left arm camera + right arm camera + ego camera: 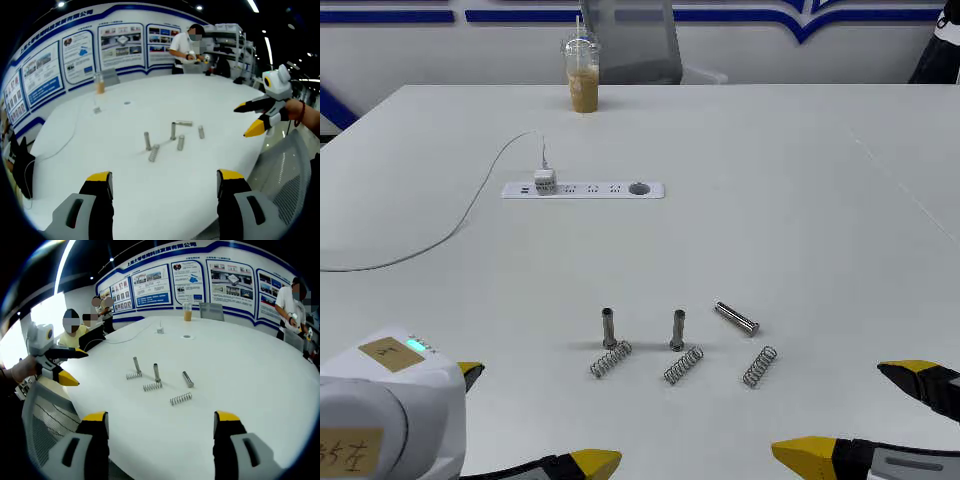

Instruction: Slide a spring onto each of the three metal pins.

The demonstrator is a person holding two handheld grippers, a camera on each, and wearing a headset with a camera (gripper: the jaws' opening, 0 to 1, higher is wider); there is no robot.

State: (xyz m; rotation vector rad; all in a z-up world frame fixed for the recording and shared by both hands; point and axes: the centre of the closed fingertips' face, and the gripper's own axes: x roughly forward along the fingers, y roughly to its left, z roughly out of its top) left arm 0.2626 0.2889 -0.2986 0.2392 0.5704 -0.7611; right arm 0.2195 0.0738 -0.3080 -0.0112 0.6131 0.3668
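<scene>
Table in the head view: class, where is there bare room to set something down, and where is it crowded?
Bare: the band between power strip and pins, and the right side beyond the lying pin. Crowded: around the three springs.

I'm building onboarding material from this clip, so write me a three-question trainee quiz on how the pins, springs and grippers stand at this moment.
1. True or false: in the head view, the left spring is already threaded on the left pin.
2. Which pin lies on its side? A) left pin B) middle pin C) right pin
3. Fill in: the left gripper and the right gripper both hold their jaws ____.
Key: 1. False: it lies flat on the table by that pin. 2. C. 3. open.
</scene>
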